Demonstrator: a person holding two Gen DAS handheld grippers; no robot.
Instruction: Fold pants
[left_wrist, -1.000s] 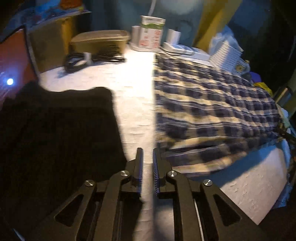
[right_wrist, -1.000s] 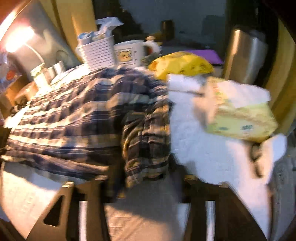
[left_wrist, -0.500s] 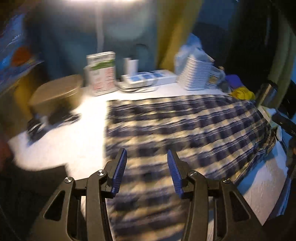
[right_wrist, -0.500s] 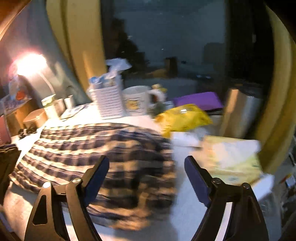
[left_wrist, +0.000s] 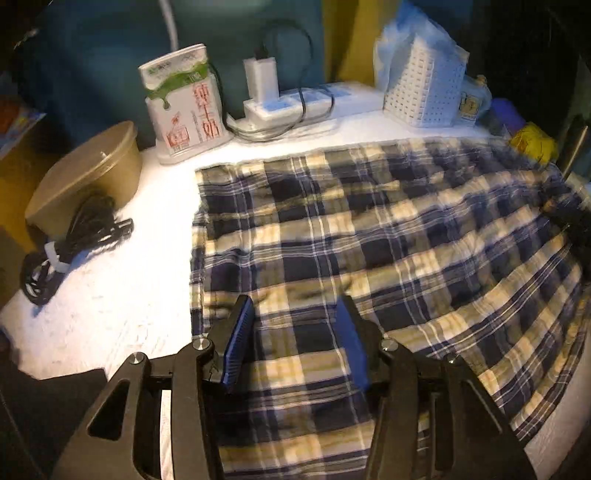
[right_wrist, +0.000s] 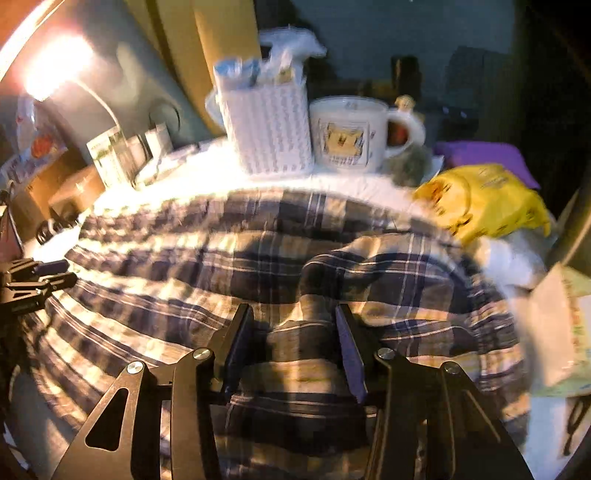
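Observation:
Blue and cream plaid pants (left_wrist: 369, 258) lie spread across a white table (left_wrist: 110, 295). My left gripper (left_wrist: 295, 325) is open and hangs over the pants near their left edge, nothing between its blue pads. In the right wrist view the pants (right_wrist: 258, 258) are bunched at their right end. My right gripper (right_wrist: 295, 328) is open just over that bunched fold, which rises between the fingers without being pinched. The left gripper (right_wrist: 37, 280) shows at the far left edge there.
At the back stand a milk carton (left_wrist: 184, 107), a power strip with charger (left_wrist: 280, 99), a white basket (left_wrist: 421, 88) and a mug (right_wrist: 347, 133). A tan tub (left_wrist: 88, 177) and coiled black cable (left_wrist: 74, 243) sit left. A yellow bag (right_wrist: 480, 199) lies right.
Both grippers opened and lifted, then came back down over the pants. The left one moved right from the dark cloth onto the plaid. The right one dropped toward the bunched end.

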